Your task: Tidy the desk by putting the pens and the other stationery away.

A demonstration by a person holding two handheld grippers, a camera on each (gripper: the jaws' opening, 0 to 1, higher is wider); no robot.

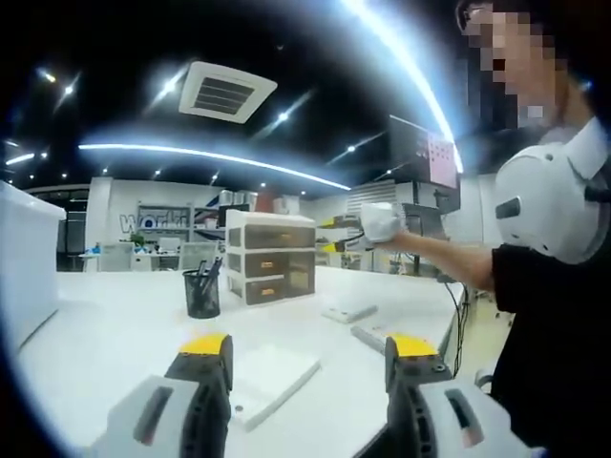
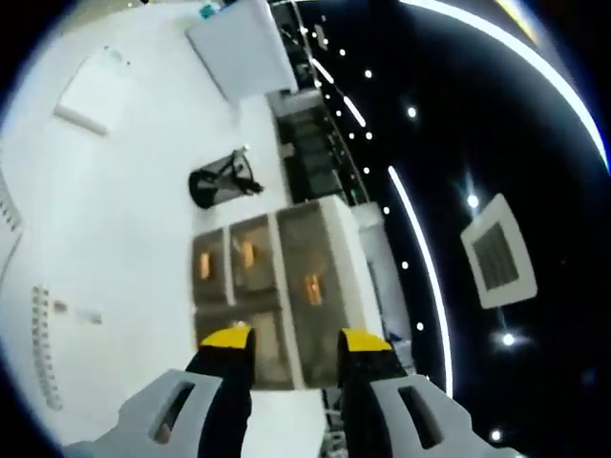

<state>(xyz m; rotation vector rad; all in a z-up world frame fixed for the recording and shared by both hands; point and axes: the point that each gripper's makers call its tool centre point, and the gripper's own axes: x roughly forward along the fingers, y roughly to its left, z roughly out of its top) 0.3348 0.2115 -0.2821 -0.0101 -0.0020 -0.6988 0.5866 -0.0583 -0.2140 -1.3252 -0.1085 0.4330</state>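
A black mesh pen cup (image 1: 201, 293) holding pens stands on the white desk (image 1: 115, 334), left of a small three-drawer unit (image 1: 269, 258). A white pad (image 1: 272, 372) lies flat just beyond my left gripper (image 1: 307, 348), which is open with nothing between its yellow-tipped jaws. Two flat white items (image 1: 348, 312) lie further right. A person's hand holds my right gripper (image 1: 380, 224) up beyond the drawers. In the rolled right gripper view, the right gripper (image 2: 296, 339) is open and points at the drawer unit (image 2: 277, 277), with the pen cup (image 2: 221, 181) and pad (image 2: 95, 91) beyond it.
A tall white box (image 1: 29, 258) stands at the desk's left edge, also visible as a white box (image 2: 243, 43). A long ruler-like strip (image 2: 38, 343) lies on the desk. The person (image 1: 554, 286) stands close at the right. Office shelves fill the background.
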